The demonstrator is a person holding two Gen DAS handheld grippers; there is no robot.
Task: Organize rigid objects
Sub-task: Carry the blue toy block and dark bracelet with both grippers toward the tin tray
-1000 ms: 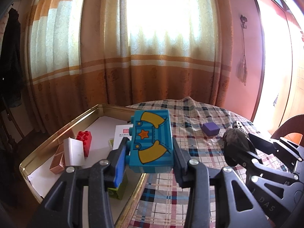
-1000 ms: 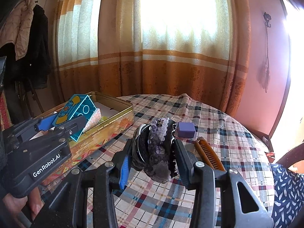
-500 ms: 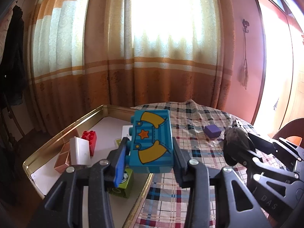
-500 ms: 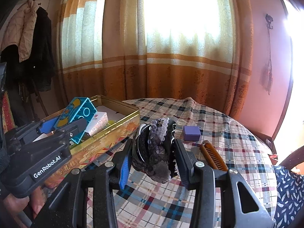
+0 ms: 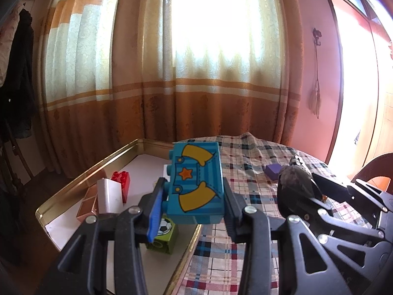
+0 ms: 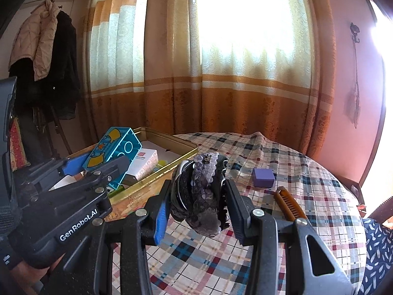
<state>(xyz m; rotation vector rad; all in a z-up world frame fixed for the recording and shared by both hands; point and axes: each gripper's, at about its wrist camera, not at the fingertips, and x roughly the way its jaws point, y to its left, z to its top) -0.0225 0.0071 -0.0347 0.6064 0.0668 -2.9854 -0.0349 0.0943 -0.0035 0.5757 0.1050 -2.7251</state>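
Note:
My left gripper (image 5: 194,196) is shut on a teal toy brick (image 5: 196,182) with yellow sleeves and an orange star, held above the near right rim of a gold tin tray (image 5: 73,186). The brick also shows in the right wrist view (image 6: 113,154). My right gripper (image 6: 199,204) is shut on a dark purple sequinned hair clip (image 6: 201,196), held above the checked tablecloth to the right of the tray (image 6: 181,157). The clip also shows in the left wrist view (image 5: 294,184).
In the tray lie a red brick (image 5: 121,180), a white block (image 5: 109,195), a brown box (image 5: 86,204), a green football brick (image 5: 163,233) and a white carton (image 6: 145,163). On the cloth lie a purple cube (image 6: 263,177) and a brown comb (image 6: 289,204).
Both grippers have risen a little and moved slightly forward with their loads. The green brick in the tray shows more below the teal brick.

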